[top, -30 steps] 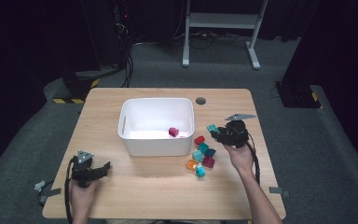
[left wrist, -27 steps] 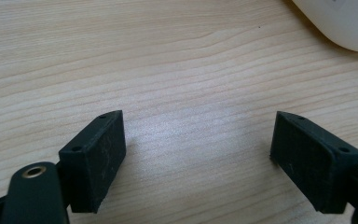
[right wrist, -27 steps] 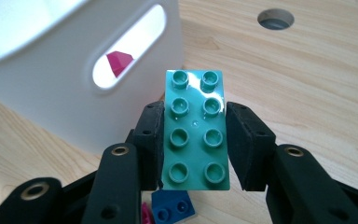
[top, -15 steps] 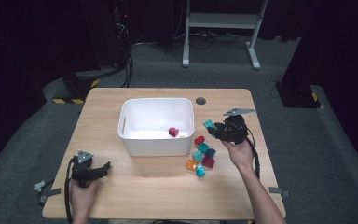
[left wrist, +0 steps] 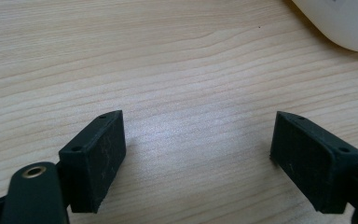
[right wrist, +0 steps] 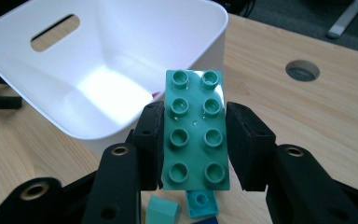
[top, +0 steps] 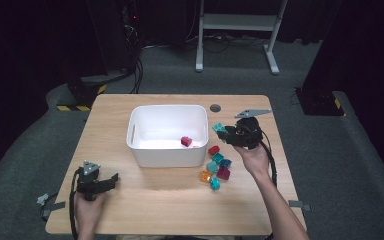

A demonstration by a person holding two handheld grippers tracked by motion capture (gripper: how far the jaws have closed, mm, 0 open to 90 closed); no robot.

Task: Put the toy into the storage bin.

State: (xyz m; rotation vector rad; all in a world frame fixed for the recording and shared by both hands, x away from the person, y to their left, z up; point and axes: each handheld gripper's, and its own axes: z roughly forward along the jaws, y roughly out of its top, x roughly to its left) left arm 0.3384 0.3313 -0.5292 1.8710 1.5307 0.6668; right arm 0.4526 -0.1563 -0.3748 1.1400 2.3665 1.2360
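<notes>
My right gripper is shut on a long green studded brick, held in the air just right of the white bin. In the high view that green brick pokes out toward the bin's right wall. A dark red brick lies inside the bin. Several loose bricks, teal, red, orange and maroon, lie on the table below the right gripper. My left gripper rests open on the wood at the front left, its pads wide apart with bare table between them.
The wooden table has a round cable hole behind the right gripper. The bin's white corner sits at the upper right of the left gripper view. A handle slot is cut in the bin's far wall.
The right gripper has lifted the green brick from the pile and carried it up and left toward the bin. The left gripper has stayed put.
</notes>
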